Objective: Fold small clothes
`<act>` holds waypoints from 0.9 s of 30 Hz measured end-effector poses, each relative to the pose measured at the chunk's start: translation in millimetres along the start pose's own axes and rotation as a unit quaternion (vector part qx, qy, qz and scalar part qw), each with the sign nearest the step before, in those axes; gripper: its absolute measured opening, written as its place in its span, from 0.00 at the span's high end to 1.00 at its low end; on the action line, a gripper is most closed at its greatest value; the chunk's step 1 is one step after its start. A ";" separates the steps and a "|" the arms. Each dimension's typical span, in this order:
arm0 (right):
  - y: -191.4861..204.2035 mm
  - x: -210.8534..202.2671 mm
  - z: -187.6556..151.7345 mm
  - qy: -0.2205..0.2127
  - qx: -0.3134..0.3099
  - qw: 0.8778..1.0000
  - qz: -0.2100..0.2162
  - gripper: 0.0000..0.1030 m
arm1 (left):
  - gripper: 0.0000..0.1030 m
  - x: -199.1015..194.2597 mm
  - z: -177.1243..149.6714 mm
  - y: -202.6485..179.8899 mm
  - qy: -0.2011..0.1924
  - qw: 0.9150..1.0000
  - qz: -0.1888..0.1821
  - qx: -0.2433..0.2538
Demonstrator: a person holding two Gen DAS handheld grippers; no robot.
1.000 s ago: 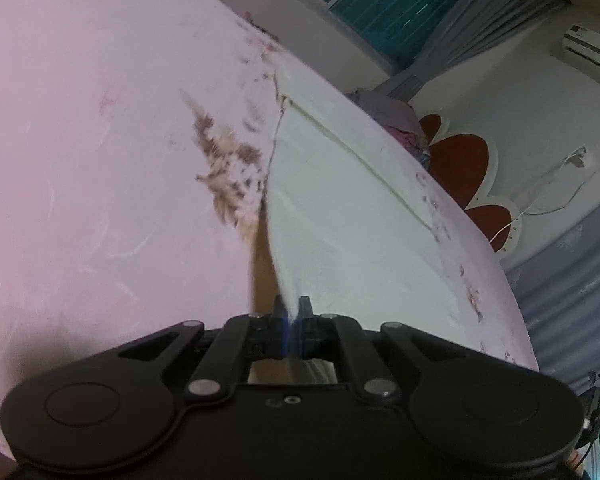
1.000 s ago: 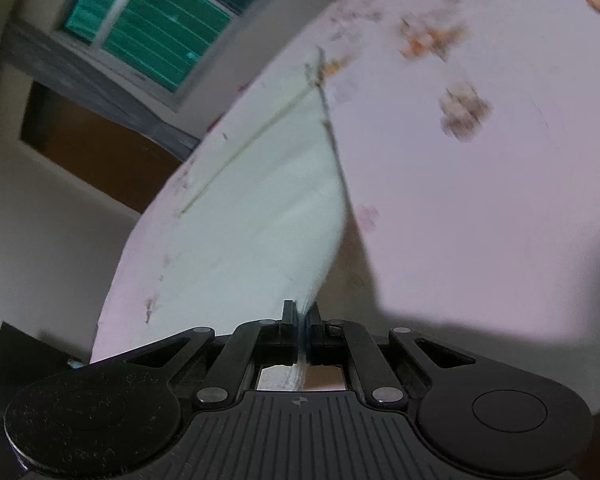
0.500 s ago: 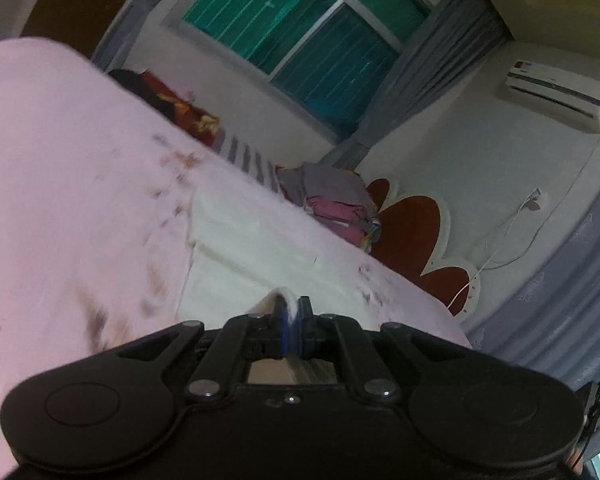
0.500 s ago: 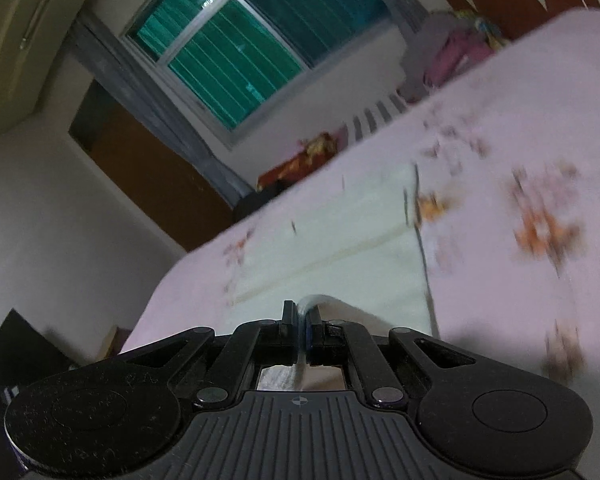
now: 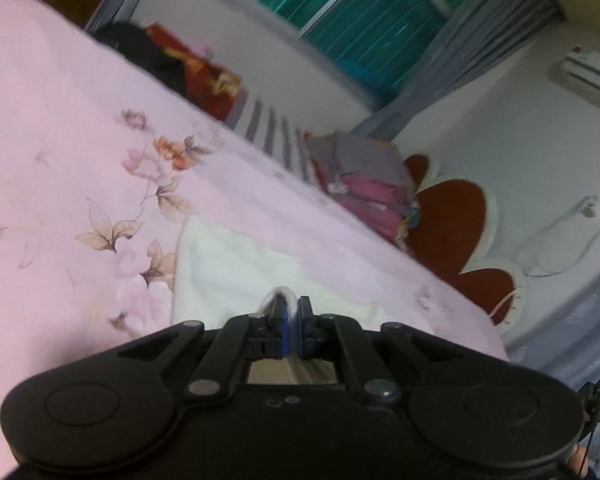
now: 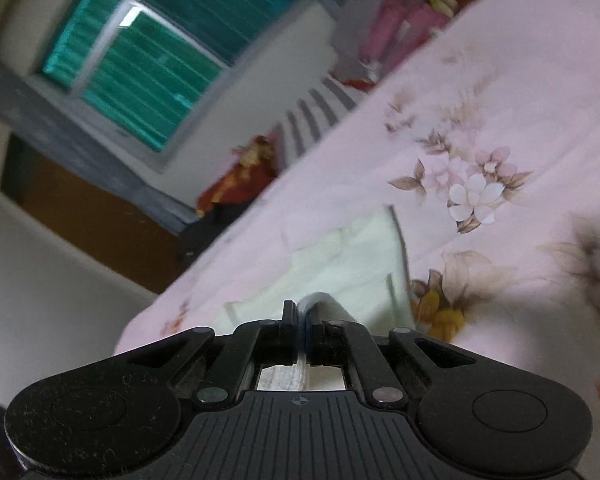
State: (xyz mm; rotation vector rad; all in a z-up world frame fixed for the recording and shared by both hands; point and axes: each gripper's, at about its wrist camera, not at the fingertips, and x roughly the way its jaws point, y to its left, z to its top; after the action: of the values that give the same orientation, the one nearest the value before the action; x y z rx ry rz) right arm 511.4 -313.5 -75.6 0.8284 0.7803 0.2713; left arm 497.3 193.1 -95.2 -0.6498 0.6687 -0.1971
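Cream-white cloth garment is pinched in both clamped grippers, left gripper and right gripper. Its remainder is spread ahead of them on the pink floral bedsheet.

The garment lies on the bed, and everything sits around it. Left gripper is at the garment's near edge, right gripper at its near edge too, each pinching a fold of it. Beyond the garment, at the bed's far end, a stack of folded clothes sits. Behind that stack stands the headboard. The window is on the wall past the bed's far side.
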 end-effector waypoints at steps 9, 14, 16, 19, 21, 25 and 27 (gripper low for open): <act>-28.2 82.0 25.2 0.031 0.027 0.999 -0.029 0.97 | 0.69 65.6 27.3 24.3 0.042 0.999 0.013 0.005; -12.9 75.8 32.4 -0.042 -0.040 0.994 -0.088 0.24 | 0.31 54.0 41.1 29.0 -0.005 1.000 0.016 0.020; -14.0 68.7 34.0 -0.047 -0.050 0.995 -0.074 0.24 | 0.45 58.0 42.6 30.5 0.016 0.999 0.024 0.045; -10.1 69.0 29.3 -0.021 -0.093 0.993 -0.063 0.44 | 0.49 71.8 40.1 26.0 0.052 0.993 0.040 0.094; -5.2 76.4 24.0 0.001 -0.131 0.988 -0.080 0.47 | 0.49 79.8 37.4 20.5 0.067 0.989 0.043 0.124; 1.0 94.7 13.9 0.025 -0.176 0.979 -0.102 0.52 | 0.49 86.3 35.5 12.0 0.083 0.986 0.012 0.145; 1.4 106.4 12.6 0.035 -0.187 0.975 -0.113 0.59 | 0.49 90.7 36.0 8.8 0.090 0.982 0.018 0.163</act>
State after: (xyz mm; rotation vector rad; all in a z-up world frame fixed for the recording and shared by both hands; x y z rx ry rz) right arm 594.5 -266.2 -123.9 0.3724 0.8494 0.2353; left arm 590.0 184.3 -125.6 -0.3062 0.7998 -0.3268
